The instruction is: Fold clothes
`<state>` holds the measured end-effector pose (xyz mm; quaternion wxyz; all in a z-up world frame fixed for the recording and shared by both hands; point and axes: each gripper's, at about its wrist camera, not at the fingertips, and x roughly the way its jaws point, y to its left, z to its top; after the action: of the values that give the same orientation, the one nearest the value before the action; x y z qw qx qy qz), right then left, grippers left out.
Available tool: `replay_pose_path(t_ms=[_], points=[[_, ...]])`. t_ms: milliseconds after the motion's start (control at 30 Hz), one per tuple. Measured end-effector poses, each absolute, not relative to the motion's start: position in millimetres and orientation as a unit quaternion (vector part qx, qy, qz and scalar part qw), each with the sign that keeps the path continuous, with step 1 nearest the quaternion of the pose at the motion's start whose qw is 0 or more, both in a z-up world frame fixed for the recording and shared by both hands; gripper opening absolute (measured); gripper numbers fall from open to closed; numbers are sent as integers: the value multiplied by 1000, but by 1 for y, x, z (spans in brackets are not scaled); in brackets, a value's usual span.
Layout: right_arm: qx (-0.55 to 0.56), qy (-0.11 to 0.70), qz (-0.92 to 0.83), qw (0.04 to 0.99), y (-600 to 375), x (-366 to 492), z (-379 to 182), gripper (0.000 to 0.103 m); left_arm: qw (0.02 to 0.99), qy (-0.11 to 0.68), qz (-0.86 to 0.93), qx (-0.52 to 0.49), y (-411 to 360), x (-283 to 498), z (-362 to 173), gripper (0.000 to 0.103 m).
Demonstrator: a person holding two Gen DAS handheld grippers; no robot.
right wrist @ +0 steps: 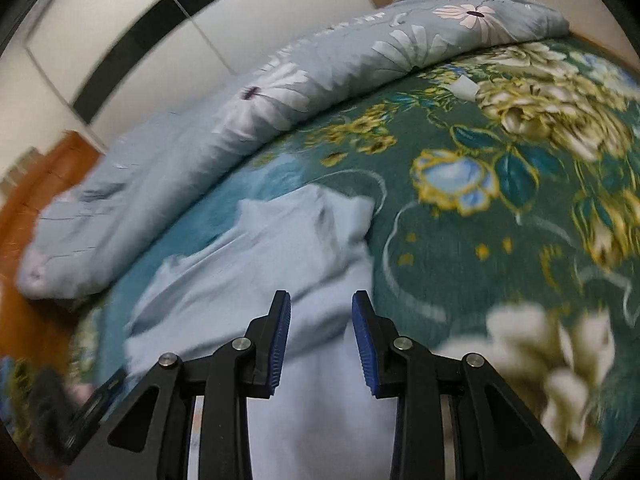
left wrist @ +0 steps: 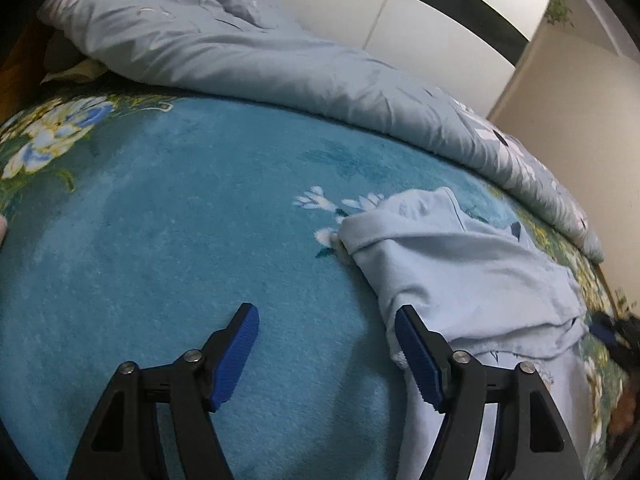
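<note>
pale blue garment (left wrist: 460, 272) lies crumpled on the teal floral blanket (left wrist: 180, 240) that covers the bed, near the blanket's right-hand edge in the left wrist view and well short of the rolled grey floral quilt (left wrist: 240, 52) along the far edge. one portion is already doubled over itself; a sleeve or hem end points toward the middle of the blanket (cannot tell which). a frayed-looking lower edge shows close to the left tool.

left gripper (left wrist: 326, 354): jaws spread wide, nothing between the pads. its right-hand finger (left wrist: 416, 356) sits at the garment's near edge, apparently over the cloth; contact not certain. its other finger is over bare blanket.

right gripper (right wrist: 322, 340): jaws part-way apart, blue pads not pressing on anything visible. the garment (right wrist: 260, 264) shows through the gap and runs under the tool, so it looks unheld. view is motion-blurred, so fine detail is lost.

handling, as judged: thin knit or cotton, light, fully limp, no stiffness to carry a fold on its own. it will drape and drag on the pile of the blanket (plush surface, likely some cling), so lifting clear beats sliding. not fragile, not slippery.

where to grip: a single-layer edge or corner, one tool at each end of the same hem, pinching shallow to avoid catching the blanket beneath.
</note>
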<state>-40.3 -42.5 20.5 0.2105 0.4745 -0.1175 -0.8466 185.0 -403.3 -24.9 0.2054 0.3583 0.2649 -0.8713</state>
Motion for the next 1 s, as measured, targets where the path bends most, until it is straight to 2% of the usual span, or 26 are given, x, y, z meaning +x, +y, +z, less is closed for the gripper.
replay_pose_path(t_ms=[233,400,433,467,500,800,900,1000], points=[[489,-137,-843,176,-43,-66,10,33,189,250,-877,365,-395,179,-25,77],[495,-124,-842,176,-60,-68,13,33,180,269,-875,361,-399,182,-24,77],[492,-117,-845,174,-64,-67,14,30,178,273,-874,360,-400,183,-24,77],[489,-108,-848,174,-68,-65,16,17,178,274,-874,361,-400,183,-24,77],[486,-101,-850,174,-71,-63,19,11,177,274,-874,361,-400,183,-24,77],[438,-95,-867,218,-67,-35,68,9,176,277,-873,361,-401,183,-24,77],[457,-54,-865,199,-69,-38,59,9,178,272,-873,363,-399,182,-24,77],[485,-49,-851,195,-69,-45,39,9,179,269,-873,365,-399,182,-24,77]])
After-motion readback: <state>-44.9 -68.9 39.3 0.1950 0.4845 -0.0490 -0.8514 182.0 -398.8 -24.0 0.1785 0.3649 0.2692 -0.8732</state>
